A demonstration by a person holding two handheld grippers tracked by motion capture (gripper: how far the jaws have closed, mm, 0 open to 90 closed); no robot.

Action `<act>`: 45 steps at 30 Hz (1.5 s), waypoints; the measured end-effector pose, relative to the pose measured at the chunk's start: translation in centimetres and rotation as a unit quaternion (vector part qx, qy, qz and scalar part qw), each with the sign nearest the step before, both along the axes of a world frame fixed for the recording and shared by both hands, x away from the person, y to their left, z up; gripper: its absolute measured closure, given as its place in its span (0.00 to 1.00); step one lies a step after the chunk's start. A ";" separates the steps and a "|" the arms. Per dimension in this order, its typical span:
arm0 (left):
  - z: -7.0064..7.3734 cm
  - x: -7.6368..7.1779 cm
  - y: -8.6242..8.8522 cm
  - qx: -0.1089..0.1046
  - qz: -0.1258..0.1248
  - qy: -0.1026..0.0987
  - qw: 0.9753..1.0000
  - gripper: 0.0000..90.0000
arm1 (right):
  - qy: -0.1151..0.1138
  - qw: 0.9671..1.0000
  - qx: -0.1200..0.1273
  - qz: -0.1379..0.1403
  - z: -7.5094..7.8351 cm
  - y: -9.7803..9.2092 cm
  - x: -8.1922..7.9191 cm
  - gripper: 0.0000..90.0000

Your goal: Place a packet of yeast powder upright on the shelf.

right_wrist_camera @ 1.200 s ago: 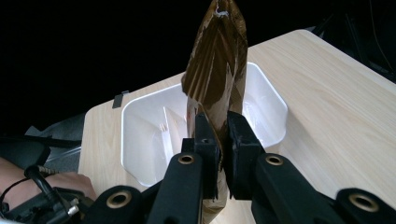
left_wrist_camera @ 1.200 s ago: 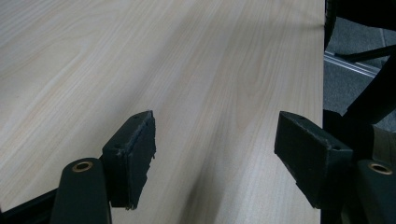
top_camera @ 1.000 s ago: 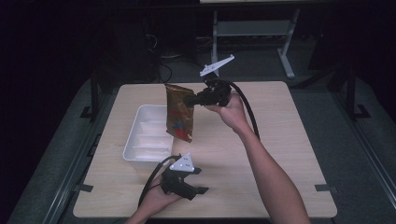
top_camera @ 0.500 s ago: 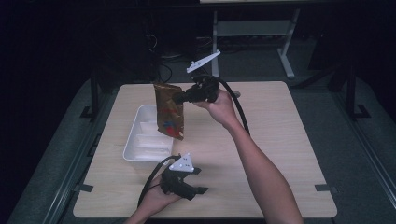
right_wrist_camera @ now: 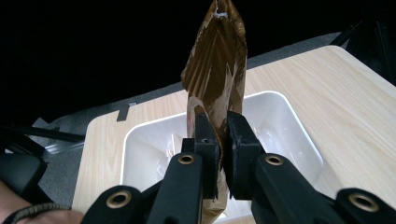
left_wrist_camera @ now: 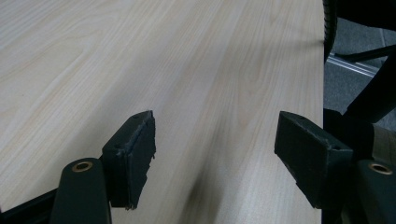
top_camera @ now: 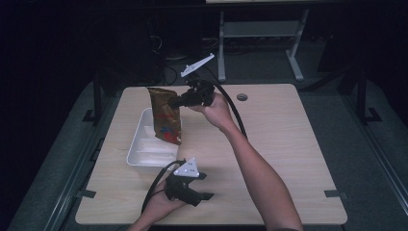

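A brown snack bag (top_camera: 164, 115) with red print hangs in the air over the white tray (top_camera: 139, 153). My right gripper (top_camera: 172, 103) is shut on the bag's upper right edge and holds it upright. In the right gripper view the crinkled brown bag (right_wrist_camera: 218, 60) rises between the closed jaws of my right gripper (right_wrist_camera: 222, 140), with the white tray (right_wrist_camera: 140, 149) below it. My left gripper (top_camera: 204, 195) rests on the table near the front edge, jaws wide open with nothing between them. The left gripper (left_wrist_camera: 215, 154) looks along bare wood.
The light wooden table (top_camera: 284, 144) has a small round hole (top_camera: 242, 97) at the back. Beyond the table's far edge is a dark floor with a metal frame (top_camera: 260, 33). The table's right edge (left_wrist_camera: 322, 70) shows in the left gripper view.
My right gripper has carried the bag leftward, from beside the tray to above it. The left gripper has stayed where it was.
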State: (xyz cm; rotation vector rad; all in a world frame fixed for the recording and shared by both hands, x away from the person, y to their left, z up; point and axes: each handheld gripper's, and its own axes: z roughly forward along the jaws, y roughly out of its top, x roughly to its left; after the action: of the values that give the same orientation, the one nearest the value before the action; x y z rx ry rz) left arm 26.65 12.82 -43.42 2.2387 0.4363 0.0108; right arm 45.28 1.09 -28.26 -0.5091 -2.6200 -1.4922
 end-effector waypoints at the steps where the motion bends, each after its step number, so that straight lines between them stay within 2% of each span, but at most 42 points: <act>1: 0.0 0.0 0.0 0.000 -0.001 0.001 1.000 0.32 | 0.002 1.000 0.002 0.000 -0.1 0.2 0.1 0.93; 27: 0.0 0.0 0.1 0.002 -0.001 -0.003 1.000 0.32 | 0.023 1.000 0.002 0.005 -2.6 3.0 1.0 0.93; 45: 0.0 0.1 0.2 0.003 -0.002 -0.003 1.000 0.32 | 0.027 1.000 0.002 0.006 -3.5 3.6 1.2 0.93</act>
State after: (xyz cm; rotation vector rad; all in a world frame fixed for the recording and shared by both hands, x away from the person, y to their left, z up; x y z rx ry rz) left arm 26.73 12.99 -43.40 2.2454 0.4288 0.0153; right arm 46.49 4.70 -31.77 -0.5249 -2.5733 -1.4591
